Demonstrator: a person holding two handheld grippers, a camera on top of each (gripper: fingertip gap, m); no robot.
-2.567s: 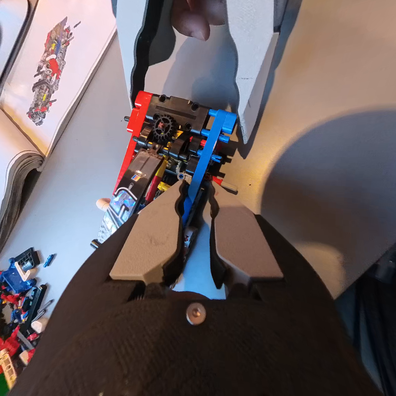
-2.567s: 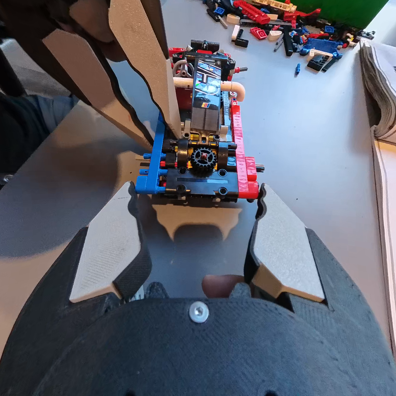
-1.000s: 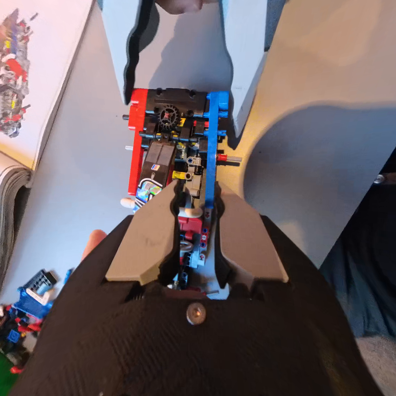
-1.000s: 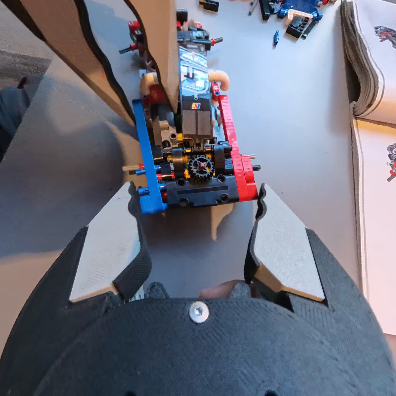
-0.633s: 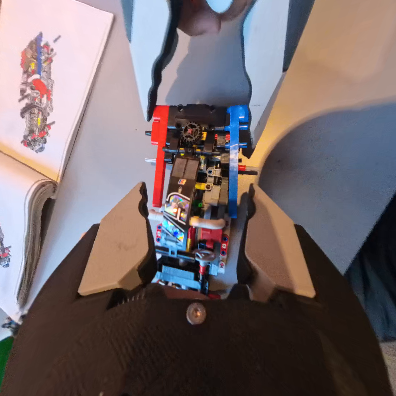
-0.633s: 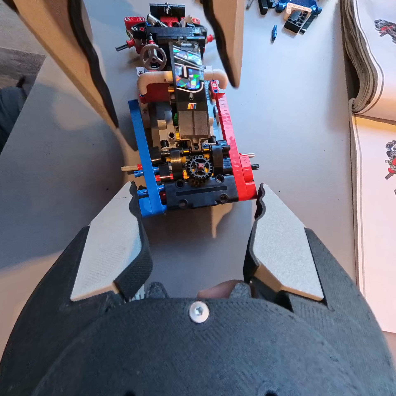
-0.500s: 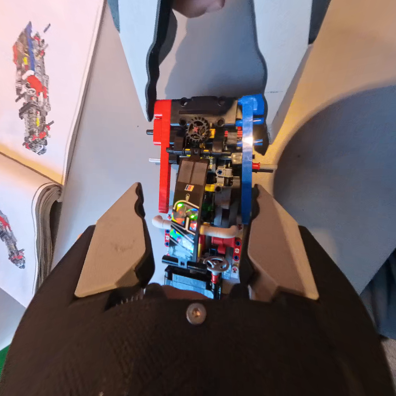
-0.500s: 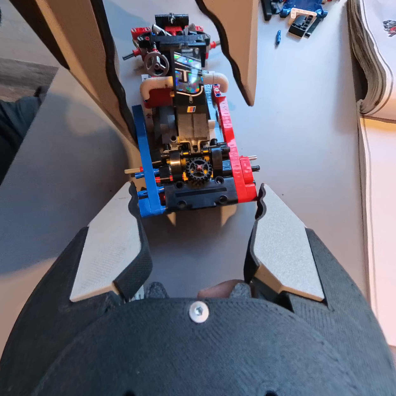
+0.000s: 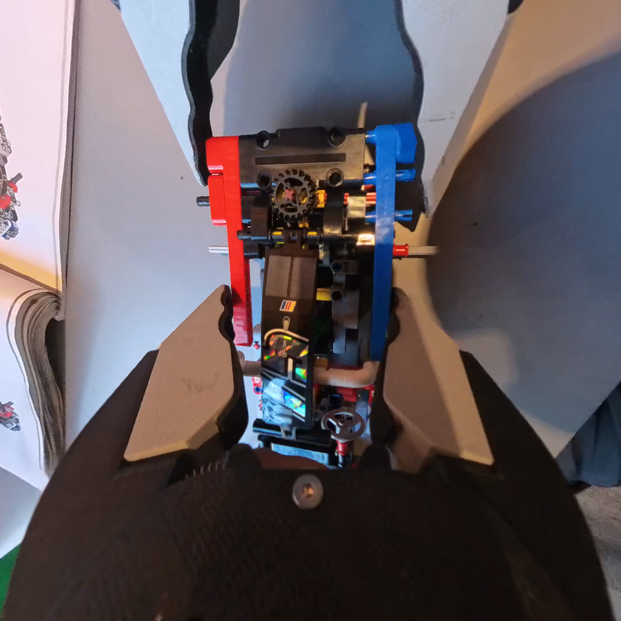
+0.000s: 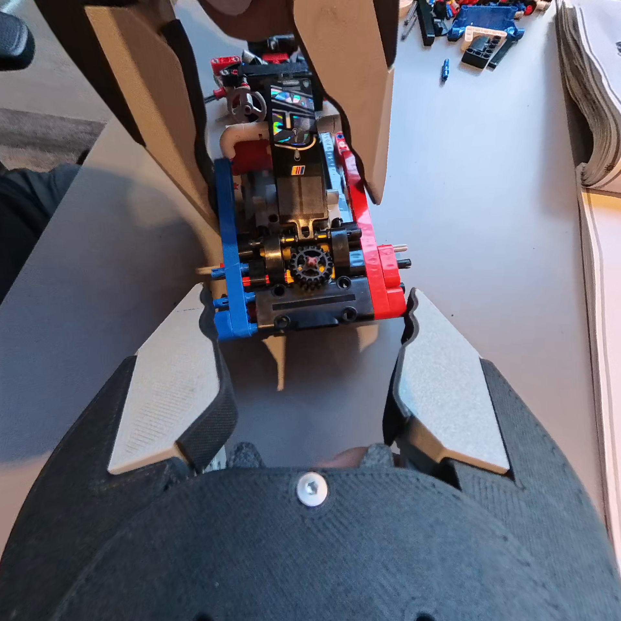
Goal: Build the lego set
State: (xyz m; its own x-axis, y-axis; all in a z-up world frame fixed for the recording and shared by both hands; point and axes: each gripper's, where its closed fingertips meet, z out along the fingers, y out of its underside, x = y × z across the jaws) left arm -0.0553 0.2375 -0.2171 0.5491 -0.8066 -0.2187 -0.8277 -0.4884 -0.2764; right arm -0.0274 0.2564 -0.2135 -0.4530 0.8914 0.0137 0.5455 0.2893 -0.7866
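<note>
A long lego car chassis (image 9: 289, 279) lies on the grey table (image 10: 470, 235), with a red beam on one side, a blue beam on the other, a black gear at one end and a steering wheel at the other. My left gripper (image 9: 309, 309) has its fingers pressed on the red and blue beams at mid-length; it also shows in the right wrist view (image 10: 295, 215). My right gripper (image 10: 307, 302) is wide open, its fingertips flanking the gear end of the chassis (image 10: 302, 195). It appears at the top of the left wrist view (image 9: 312, 191).
A thick open instruction book (image 10: 598, 100) lies beside the chassis, also in the left wrist view (image 9: 33, 134). A pile of loose lego pieces (image 10: 480, 30) and a small blue pin (image 10: 445, 69) lie beyond it. The table edge (image 10: 50, 208) runs close along the blue-beam side. Some 5 centimeters of space lies between my two pairs of fingers. Between my left fingertips and the small blue pin (image 10: 445, 69) there is roughly 20 centimeters.
My left gripper let go of the blue beam, opened wide, moved forward over the steering-wheel end and closed on both side beams. The right gripper stayed open at the gear end.
</note>
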